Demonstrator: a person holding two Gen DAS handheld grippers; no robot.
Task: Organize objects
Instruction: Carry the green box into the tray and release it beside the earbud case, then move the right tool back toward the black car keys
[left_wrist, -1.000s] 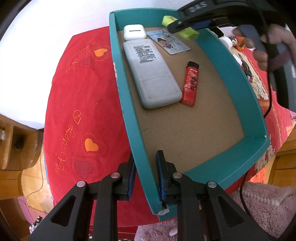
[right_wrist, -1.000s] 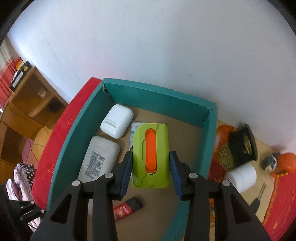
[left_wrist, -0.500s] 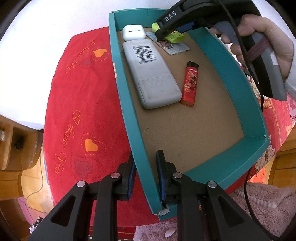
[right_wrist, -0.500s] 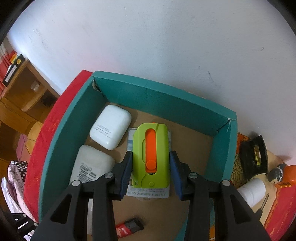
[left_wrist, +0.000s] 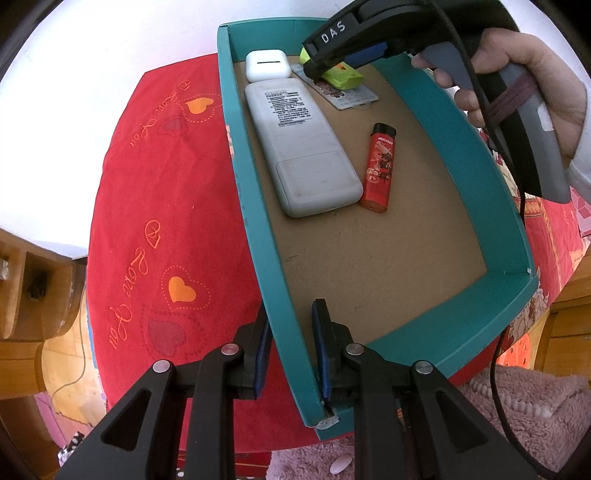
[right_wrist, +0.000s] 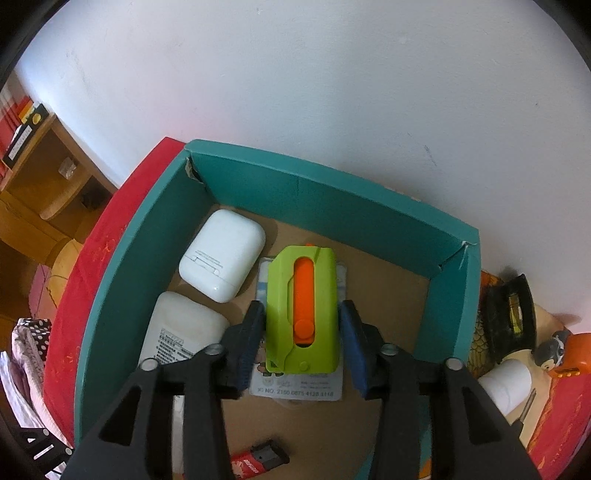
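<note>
Right gripper (right_wrist: 303, 332) lowered, opening around green cutter (right_wrist: 301, 314)

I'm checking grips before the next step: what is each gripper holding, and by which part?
The left gripper clamps the teal box by its side wall. The right gripper is opening; the green cutter sits between, released.

"DAS" is printed in white on the right gripper (left_wrist: 341, 59). "Love You" is stitched twice in orange script on the red cloth (left_wrist: 155, 206). "IC NO: 2150 0875 4128 3118" is printed along the near edge of the card (right_wrist: 295, 387). Small print on the remote's (left_wrist: 299, 144) label and on the lighter (left_wrist: 380, 166) cannot be read.
</note>
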